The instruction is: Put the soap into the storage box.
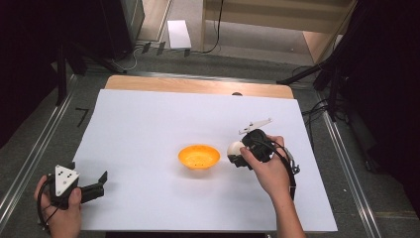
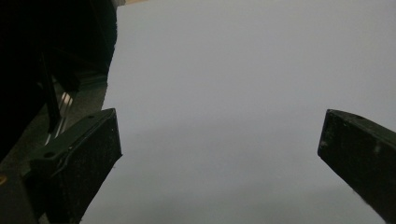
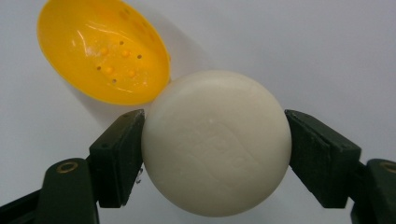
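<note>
Right gripper point(image 1: 236, 154) sits right of centre on the white sheet point(image 1: 148, 124), jaws clamped on a white ball point(image 1: 234, 148). In the right gripper view the ball point(image 3: 215, 142) is round, cream-white and smooth, with one black jaw pressed to each side. The right hand point(image 1: 265, 166) wraps the gripper body from the near side, and a cable loops around the wrist. A grey plate juts up from the top of this gripper.

Orange bowl point(image 1: 199, 156) stands near the middle of the sheet, just left of the ball, upright with its opening up. In the right gripper view the bowl point(image 3: 100, 49) looks yellow-orange and glossy, with small holes or dots in the bottom, and its rim is just beside the ball; cannot tell if they touch.

Left gripper point(image 1: 96, 186) is at the near-left corner of the sheet, well apart from bowl and ball, held in the left hand point(image 1: 62, 208). Its jaws are spread wide with nothing between them; the left gripper view has bare white sheet point(image 2: 233, 93) between the two black jaws point(image 2: 219, 149). A grey three-cornered plate is on top.

The sheet covers a wooden table point(image 1: 198, 85), whose far edge is exposed. Dark stands and cables are around the table on the floor.
</note>
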The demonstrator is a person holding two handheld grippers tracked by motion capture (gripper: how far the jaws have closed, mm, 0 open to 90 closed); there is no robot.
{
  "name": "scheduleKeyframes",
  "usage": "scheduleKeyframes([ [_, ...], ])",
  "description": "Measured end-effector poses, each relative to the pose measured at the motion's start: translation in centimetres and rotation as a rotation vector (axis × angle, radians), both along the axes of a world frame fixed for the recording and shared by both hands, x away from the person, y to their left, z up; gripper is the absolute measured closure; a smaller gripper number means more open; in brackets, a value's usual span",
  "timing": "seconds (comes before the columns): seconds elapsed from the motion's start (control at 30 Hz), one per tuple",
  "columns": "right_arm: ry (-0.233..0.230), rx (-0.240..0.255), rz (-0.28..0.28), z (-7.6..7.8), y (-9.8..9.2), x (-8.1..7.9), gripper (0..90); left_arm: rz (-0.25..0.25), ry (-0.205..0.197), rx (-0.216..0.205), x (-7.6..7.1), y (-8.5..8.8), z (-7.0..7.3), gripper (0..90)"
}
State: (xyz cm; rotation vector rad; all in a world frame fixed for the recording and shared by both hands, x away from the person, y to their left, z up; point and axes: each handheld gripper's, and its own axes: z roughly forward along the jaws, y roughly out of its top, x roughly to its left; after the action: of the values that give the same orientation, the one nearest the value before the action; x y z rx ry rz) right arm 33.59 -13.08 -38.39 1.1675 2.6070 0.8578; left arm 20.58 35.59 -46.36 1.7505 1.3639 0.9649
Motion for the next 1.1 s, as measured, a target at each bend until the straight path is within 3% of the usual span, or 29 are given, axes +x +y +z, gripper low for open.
scheduleKeyframes([
  [1.1, 0.011, 0.018, 0.084, 0.6, 5.2, 0.5, 24.7, -0.002, 0.0, -0.005, 0.0, 0.0, 0.0, 0.0],
])
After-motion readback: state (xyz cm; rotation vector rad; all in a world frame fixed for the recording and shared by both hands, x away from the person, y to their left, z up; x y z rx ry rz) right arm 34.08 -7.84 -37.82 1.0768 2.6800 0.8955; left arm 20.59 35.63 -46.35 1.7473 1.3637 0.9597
